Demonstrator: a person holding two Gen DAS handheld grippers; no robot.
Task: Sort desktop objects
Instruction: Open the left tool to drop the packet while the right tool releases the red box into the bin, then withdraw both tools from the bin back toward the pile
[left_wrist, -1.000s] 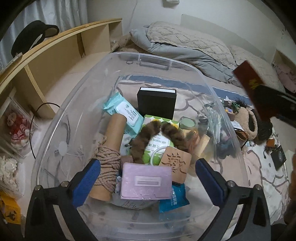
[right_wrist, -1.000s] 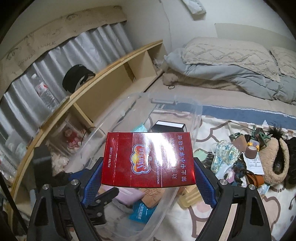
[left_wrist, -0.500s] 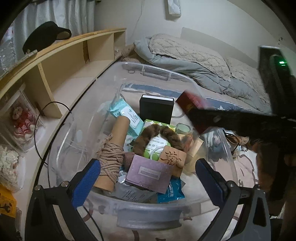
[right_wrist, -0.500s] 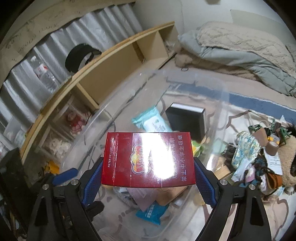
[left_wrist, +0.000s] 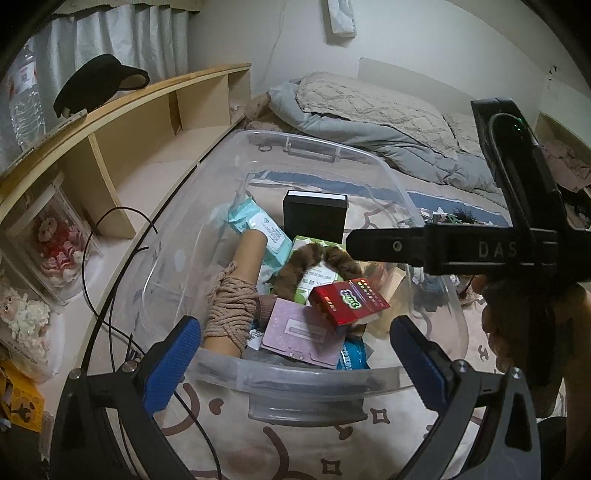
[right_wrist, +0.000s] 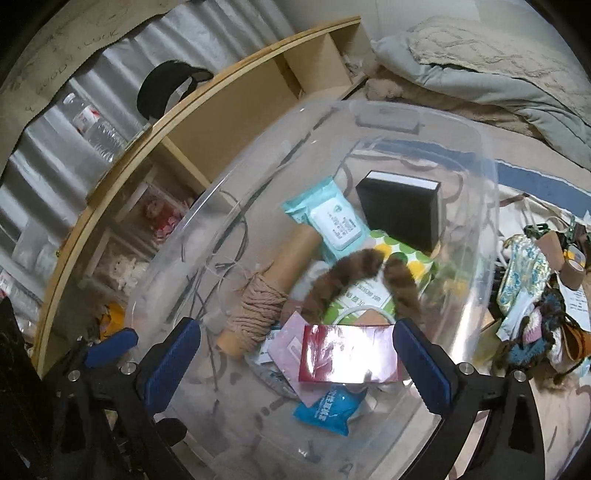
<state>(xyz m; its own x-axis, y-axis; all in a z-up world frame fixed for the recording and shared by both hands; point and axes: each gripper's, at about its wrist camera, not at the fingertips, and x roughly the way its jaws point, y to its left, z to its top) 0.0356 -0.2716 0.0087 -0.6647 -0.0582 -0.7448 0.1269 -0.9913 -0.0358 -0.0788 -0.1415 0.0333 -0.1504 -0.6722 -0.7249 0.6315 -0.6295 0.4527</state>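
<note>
Shelf: I see a long wooden shelf unit along the left wall.
On its top: a black visor cap and a clear water bottle.
In its cubbies: a red-dressed doll in a clear case, a white plush below it.
Bedding: a grey quilt lies rumpled on the bed behind.
Cable: a black cord loops down from the shelf.

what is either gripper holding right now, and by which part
Nothing. The right gripper has just opened, and the red box lies loose in the clear bin. The left gripper is empty.
</note>
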